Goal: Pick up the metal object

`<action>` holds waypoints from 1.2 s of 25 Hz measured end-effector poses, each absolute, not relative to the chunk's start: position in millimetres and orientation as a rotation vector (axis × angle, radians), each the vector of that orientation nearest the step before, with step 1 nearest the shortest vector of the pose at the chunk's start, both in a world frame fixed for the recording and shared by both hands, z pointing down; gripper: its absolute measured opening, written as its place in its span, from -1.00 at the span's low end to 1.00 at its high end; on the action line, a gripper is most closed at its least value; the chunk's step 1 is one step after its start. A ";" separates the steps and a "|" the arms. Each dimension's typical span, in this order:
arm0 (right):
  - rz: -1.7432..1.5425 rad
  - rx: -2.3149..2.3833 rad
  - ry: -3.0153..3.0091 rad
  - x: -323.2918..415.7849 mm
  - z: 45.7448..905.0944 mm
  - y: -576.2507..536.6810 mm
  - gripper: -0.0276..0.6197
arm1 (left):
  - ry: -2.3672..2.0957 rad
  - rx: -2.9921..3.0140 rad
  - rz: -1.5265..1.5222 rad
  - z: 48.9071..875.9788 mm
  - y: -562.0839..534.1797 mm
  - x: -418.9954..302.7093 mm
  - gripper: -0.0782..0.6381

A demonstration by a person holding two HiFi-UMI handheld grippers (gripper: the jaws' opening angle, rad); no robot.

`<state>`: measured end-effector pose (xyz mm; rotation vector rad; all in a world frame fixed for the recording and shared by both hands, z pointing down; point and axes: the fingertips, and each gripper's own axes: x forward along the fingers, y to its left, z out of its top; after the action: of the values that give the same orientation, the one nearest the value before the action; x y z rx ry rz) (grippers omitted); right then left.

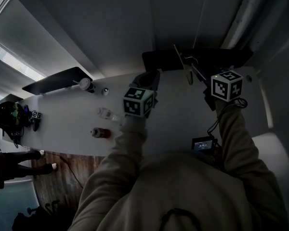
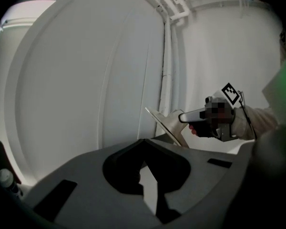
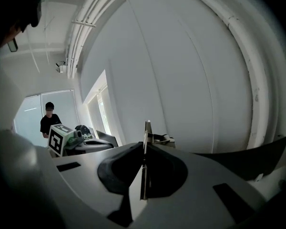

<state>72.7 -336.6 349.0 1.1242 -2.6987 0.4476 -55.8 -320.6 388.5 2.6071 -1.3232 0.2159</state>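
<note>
The metal object (image 1: 187, 71) is a thin flat plate with a stem, raised above the white table (image 1: 173, 119). My right gripper (image 1: 196, 71) is shut on it. In the right gripper view the plate (image 3: 146, 132) stands edge-on between the jaws of the right gripper (image 3: 144, 150). In the left gripper view the metal object (image 2: 168, 126) tilts in the right gripper (image 2: 187, 119), off to the right. My left gripper (image 1: 151, 81) hovers left of it; the left gripper (image 2: 145, 163) is shut with nothing between its jaws.
On the table to the left lie a clear bottle (image 1: 108, 114), a red-capped item (image 1: 100, 133), a white bottle (image 1: 85, 84) and a dark tray (image 1: 58, 81). A dark panel (image 1: 216, 57) stands at the back. A person (image 3: 49, 119) stands in the distance.
</note>
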 end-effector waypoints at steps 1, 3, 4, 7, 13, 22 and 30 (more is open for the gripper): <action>0.424 1.135 -2.713 72.2 336.4 -337.3 -0.81 | -1.328 2.620 0.205 379.1 -323.2 -56.2 -0.77; 0.366 1.150 -2.730 71.9 306.8 -338.4 -0.81 | -1.335 2.646 0.175 354.0 -328.7 -55.2 -0.77; 0.350 1.152 -2.739 72.0 290.4 -338.6 -0.81 | -1.337 2.657 0.157 338.5 -331.5 -53.7 -0.77; 0.396 1.138 -2.807 73.2 257.1 -337.8 -0.81 | -1.346 2.712 0.132 301.6 -338.4 -46.2 -0.77; 0.278 1.144 -2.844 75.3 247.4 -334.1 -0.81 | -1.368 2.802 0.087 273.2 -343.5 -40.0 -0.77; 0.246 1.136 -2.861 75.8 241.3 -335.3 -0.81 | -1.333 2.838 0.080 266.0 -341.4 -31.9 -0.77; 0.269 1.136 -2.852 74.2 245.4 -336.0 -0.81 | -1.333 2.827 0.084 265.8 -340.1 -34.0 -0.77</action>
<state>74.2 -336.0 245.4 1.1360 -2.8520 0.2694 -34.0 -340.1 265.8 2.8271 -1.3334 0.0840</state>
